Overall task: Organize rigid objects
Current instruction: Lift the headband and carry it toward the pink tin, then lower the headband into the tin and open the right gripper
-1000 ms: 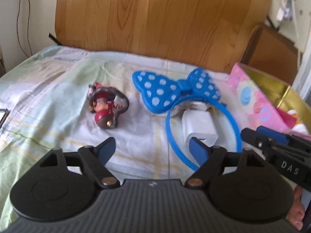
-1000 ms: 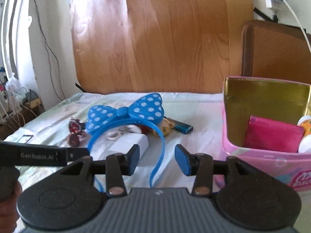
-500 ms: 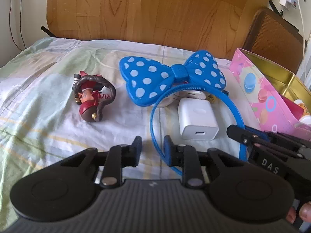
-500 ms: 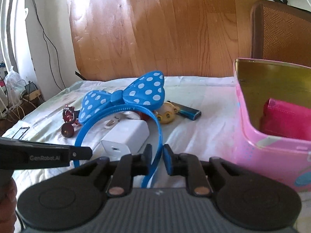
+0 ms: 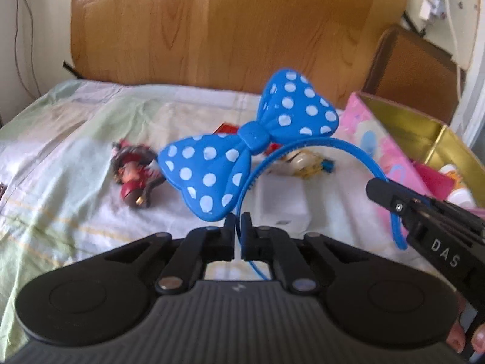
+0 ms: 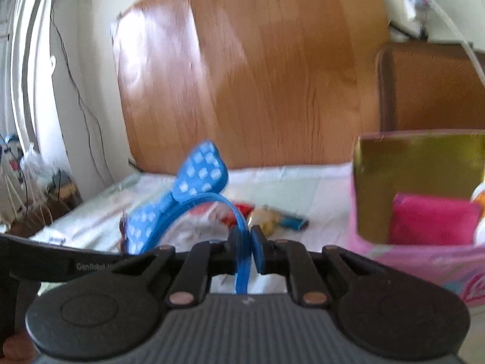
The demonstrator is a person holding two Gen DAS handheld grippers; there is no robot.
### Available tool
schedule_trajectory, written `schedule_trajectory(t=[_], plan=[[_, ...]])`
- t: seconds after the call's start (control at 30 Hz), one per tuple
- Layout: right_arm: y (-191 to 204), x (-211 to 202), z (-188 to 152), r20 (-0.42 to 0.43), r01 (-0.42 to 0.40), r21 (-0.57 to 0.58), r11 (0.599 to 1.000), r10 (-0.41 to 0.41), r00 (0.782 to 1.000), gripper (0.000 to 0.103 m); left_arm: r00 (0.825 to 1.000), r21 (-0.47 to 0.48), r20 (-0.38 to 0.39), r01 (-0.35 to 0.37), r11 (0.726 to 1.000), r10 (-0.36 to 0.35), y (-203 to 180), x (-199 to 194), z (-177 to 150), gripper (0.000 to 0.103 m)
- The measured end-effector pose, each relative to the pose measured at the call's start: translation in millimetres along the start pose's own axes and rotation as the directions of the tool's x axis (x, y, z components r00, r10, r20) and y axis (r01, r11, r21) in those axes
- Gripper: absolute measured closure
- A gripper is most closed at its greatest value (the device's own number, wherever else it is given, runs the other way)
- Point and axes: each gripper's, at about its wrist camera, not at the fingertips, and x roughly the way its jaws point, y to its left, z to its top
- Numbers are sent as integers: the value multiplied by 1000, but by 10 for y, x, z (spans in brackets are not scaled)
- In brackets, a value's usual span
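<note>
A blue headband with a white-dotted bow (image 5: 242, 157) is lifted off the bed, tilted. My left gripper (image 5: 238, 233) is shut on one end of its band. My right gripper (image 6: 245, 242) is shut on the other end of the headband (image 6: 239, 227); it also shows at the right of the left wrist view (image 5: 424, 227). A pink box with gold lining (image 5: 424, 139) stands at the right and holds a pink item (image 6: 430, 218).
On the bed sheet lie a red and brown figurine (image 5: 133, 173), a white charger block (image 5: 285, 206), a small yellow toy (image 5: 306, 163) and a blue lighter (image 6: 292, 221). A wooden headboard (image 5: 227, 30) stands behind. A brown chair (image 6: 430, 88) stands behind the box.
Both grippers closed on the headband's ends and lifted it off the bed; the bow now stands tilted in the air. The charger under it is uncovered.
</note>
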Motion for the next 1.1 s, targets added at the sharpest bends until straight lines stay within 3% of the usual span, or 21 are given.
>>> schedule_trajectory(t=[0.23,0.4,0.53,0.83,0.97,1.07,1.1], plan=[[-293,-333,190,113,48,44,998,-53,992,93,997,97,70,35,995,-42,-509,-102,232,98],[-665,-542,277,169,122,106,987,-138,976,93,990,190,104,77,979,-98,-1001,-77,420,98],[-1028,-665,284,186,173,175,969,-205,961,93,984,263,99,115,958,-145,-1379,55,517,98],[-1663,-615,258,162,272,264,925,-320,933,92,982,384,74,134,914,-175,-2084,392,549,97],[-1828,-500,245,141,362,265,894,-408,902,97,985,402,65,121,908,-160,-2238,537,594,95],[-1931,-499,232,162,442,300,846,-501,850,89,988,405,60,107,908,-143,-2290,648,646,93],[-1970,-512,226,166,448,314,837,-513,842,85,988,401,53,109,910,-142,-2304,688,662,93]])
